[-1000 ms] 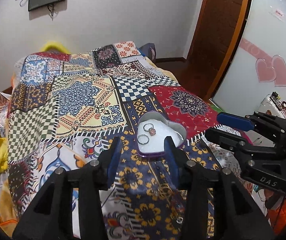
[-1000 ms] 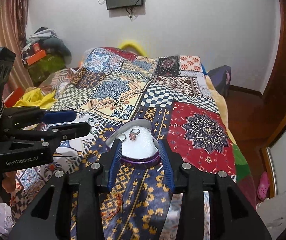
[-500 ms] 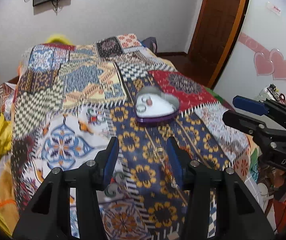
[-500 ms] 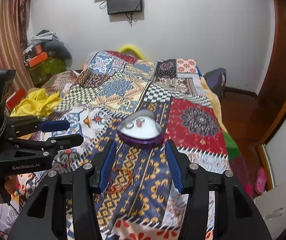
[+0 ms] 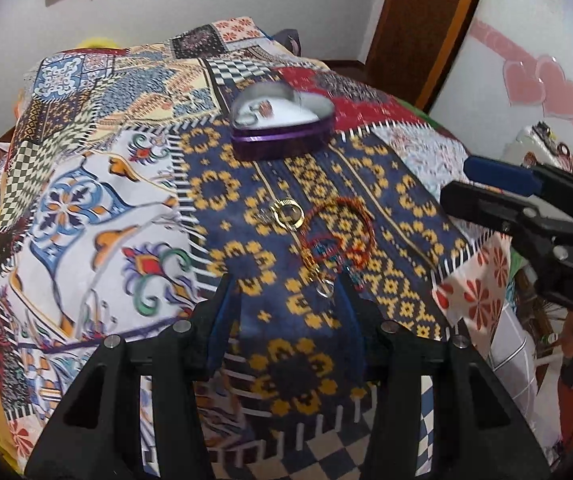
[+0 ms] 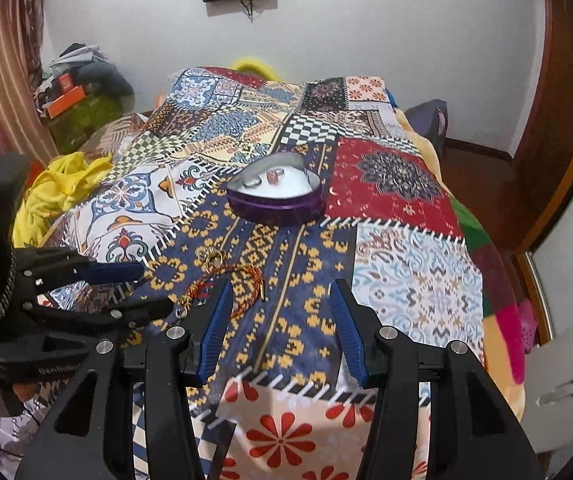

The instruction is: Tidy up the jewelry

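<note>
A purple heart-shaped tin (image 5: 282, 136) sits on the patchwork bedspread and holds rings on a white lining; it also shows in the right wrist view (image 6: 276, 196). Nearer, a gold ring (image 5: 288, 216), a red cord bracelet (image 5: 336, 236) and a small silver ring (image 5: 325, 289) lie loose on the blue and yellow patch. My left gripper (image 5: 284, 292) is open and empty, just short of the silver ring. My right gripper (image 6: 280, 300) is open and empty, right of the bracelet (image 6: 232, 280). Each gripper shows in the other's view.
The patchwork bedspread (image 6: 406, 272) covers the bed, whose near edge runs under both grippers. Yellow cloth (image 6: 58, 188) is heaped at the left side. A wooden door (image 5: 426, 24) and a wall with pink hearts (image 5: 542, 88) stand to the right.
Both grippers have pulled back from the heart tin toward the near edge of the bed. The loose ring and bracelet have come into view in front of them.
</note>
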A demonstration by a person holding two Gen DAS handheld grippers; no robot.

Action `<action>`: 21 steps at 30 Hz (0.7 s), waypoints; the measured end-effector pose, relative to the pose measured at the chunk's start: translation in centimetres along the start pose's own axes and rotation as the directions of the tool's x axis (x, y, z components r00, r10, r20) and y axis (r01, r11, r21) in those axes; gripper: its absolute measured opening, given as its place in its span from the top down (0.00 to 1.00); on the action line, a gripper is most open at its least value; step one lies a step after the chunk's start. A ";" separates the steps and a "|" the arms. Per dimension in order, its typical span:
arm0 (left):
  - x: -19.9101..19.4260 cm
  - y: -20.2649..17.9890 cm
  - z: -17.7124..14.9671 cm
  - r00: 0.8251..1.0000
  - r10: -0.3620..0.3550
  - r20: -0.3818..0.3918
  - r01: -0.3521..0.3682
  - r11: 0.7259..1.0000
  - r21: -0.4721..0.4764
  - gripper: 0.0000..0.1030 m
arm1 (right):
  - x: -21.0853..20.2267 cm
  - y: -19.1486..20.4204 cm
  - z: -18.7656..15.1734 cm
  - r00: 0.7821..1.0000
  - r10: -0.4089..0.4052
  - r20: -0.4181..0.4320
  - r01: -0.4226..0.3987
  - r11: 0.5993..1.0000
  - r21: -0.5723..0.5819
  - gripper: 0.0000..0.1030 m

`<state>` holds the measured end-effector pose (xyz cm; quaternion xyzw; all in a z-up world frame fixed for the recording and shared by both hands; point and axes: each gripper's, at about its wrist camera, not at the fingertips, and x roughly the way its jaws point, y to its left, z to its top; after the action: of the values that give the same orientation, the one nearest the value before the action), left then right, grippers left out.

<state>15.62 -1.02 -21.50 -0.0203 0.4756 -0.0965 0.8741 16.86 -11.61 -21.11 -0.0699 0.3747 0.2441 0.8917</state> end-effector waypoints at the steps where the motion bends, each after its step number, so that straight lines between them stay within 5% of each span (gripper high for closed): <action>1: 0.3 -0.2 -0.2 1.000 0.000 -0.009 0.000 1.000 0.008 0.53 | -0.1 -0.1 -0.2 1.000 0.005 -0.002 -0.005 1.000 0.007 0.55; 5: 0.6 -0.9 -0.5 1.000 0.009 0.002 -0.009 0.999 0.036 0.54 | -0.2 -0.5 -0.8 1.000 0.003 -0.014 -0.003 1.000 0.026 0.55; 17: 1.4 -0.4 -0.3 0.996 -0.091 0.001 0.091 0.996 -0.012 0.92 | 0.0 -0.2 -1.1 0.999 0.030 -0.023 -0.029 0.999 0.024 0.55; 21: 1.2 0.1 -0.3 0.994 -0.106 0.005 0.106 0.994 -0.036 0.92 | 0.4 0.5 -1.0 0.998 0.051 -0.028 -0.051 0.999 0.016 0.55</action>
<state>16.02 -1.16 -22.71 -0.0615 0.4742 -0.1340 0.8680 16.20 -11.29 -22.13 -0.0571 0.3907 0.2631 0.8803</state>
